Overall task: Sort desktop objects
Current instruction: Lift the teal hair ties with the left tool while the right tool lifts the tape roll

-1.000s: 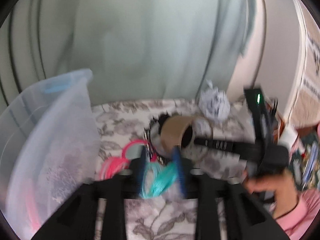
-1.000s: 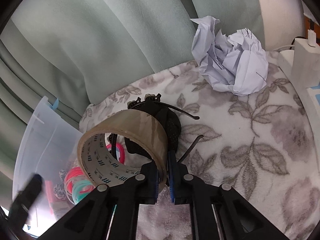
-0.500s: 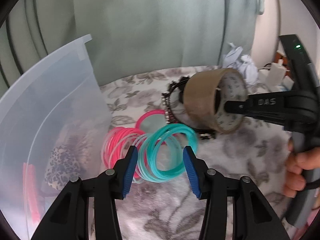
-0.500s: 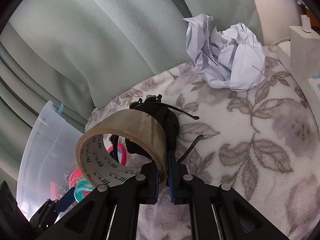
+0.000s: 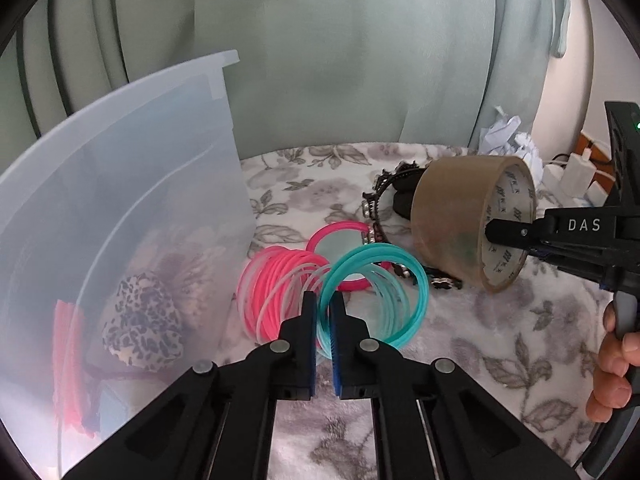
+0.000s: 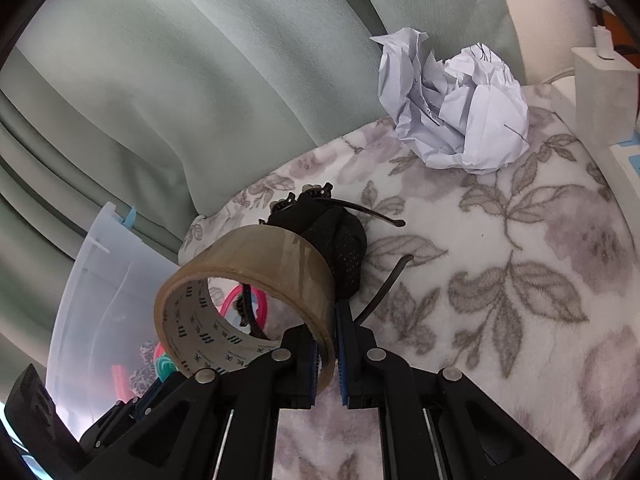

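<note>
A stack of teal rings (image 5: 396, 280) lies on the floral cloth beside a stack of pink rings (image 5: 272, 280) and a pink-rimmed mirror (image 5: 340, 244). My left gripper (image 5: 323, 300) is closing its jaws, and the near strands of the teal rings are pinched between the pads. My right gripper (image 6: 328, 344) is shut on the wall of a brown tape roll (image 6: 256, 252), held above the cloth. In the left wrist view the tape roll (image 5: 452, 216) hangs to the right of the rings, with the right gripper (image 5: 504, 236) on it.
A clear plastic bin (image 5: 120, 160) holding a leopard-print item stands at the left. Black hair accessories (image 6: 340, 248) lie behind the tape. Crumpled paper (image 6: 452, 108) and a white adapter (image 6: 600, 92) sit at the back right. A person's hand (image 5: 612, 372) grips the right tool.
My left gripper has come down onto the teal rings and its jaws have gone from wide apart to closed on them. The right gripper keeps the tape roll almost still.
</note>
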A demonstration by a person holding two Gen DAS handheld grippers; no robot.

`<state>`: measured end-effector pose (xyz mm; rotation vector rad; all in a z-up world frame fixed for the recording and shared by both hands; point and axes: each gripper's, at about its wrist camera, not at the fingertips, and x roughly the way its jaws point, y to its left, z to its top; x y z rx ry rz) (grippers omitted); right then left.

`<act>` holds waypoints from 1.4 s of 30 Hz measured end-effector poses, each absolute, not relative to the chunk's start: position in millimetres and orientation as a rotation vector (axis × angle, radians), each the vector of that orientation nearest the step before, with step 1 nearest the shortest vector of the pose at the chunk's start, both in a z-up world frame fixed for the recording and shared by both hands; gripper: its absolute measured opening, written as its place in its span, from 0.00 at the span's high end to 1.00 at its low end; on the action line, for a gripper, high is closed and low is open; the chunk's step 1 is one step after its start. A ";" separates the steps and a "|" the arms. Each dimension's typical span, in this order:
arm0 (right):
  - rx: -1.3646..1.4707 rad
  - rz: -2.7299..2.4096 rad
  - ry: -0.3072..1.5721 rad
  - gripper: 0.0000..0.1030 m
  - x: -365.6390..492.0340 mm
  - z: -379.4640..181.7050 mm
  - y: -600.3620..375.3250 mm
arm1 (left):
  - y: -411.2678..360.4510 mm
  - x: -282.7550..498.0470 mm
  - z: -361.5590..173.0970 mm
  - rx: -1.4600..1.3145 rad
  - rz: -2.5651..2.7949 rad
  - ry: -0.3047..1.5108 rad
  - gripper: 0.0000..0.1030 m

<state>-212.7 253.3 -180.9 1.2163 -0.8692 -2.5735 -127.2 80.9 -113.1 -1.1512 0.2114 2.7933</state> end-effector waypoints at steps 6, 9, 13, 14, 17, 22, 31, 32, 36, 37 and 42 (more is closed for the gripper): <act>1.198 -2.541 -0.959 0.91 -197.1 -176.2 254.7 | 76.6 -109.7 -95.5 -1.094 2.784 0.153 0.96; 1.182 -2.543 -0.979 0.91 -186.9 -170.8 255.5 | 72.3 -103.8 -88.4 -1.073 2.777 0.121 0.96; 1.143 -2.555 -0.983 0.91 -174.1 -159.6 258.4 | 66.7 -95.3 -79.5 -1.047 2.770 0.082 0.96; 1.133 -2.557 -0.987 0.91 -171.7 -157.0 258.9 | 64.7 -92.9 -76.2 -1.037 2.770 0.070 0.96; 1.094 -2.569 -0.991 0.91 -160.9 -145.8 259.0 | 58.6 -85.8 -65.9 -1.001 2.777 0.038 0.96; 1.024 -2.583 -0.971 0.91 -143.4 -123.5 253.8 | 49.2 -68.2 -43.3 -0.914 2.765 -0.021 0.96; 0.876 -2.599 -0.934 0.91 -119.7 -76.1 237.8 | 27.2 -40.9 -1.3 -0.770 2.732 -0.122 0.96; 0.864 -2.601 -0.926 0.91 -118.2 -71.7 235.9 | 24.6 -38.8 3.0 -0.752 2.729 -0.131 0.96; 0.804 -2.598 -0.903 0.91 -109.6 -51.5 227.2 | 15.8 -27.6 23.1 -0.675 2.716 -0.168 0.96; 0.792 -2.599 -0.896 0.91 -107.8 -46.8 225.3 | 13.4 -23.6 29.1 -0.657 2.716 -0.173 0.96; 0.716 -2.611 -0.854 0.91 -98.6 -19.3 217.0 | 2.9 -9.8 59.0 -0.544 2.725 -0.204 0.96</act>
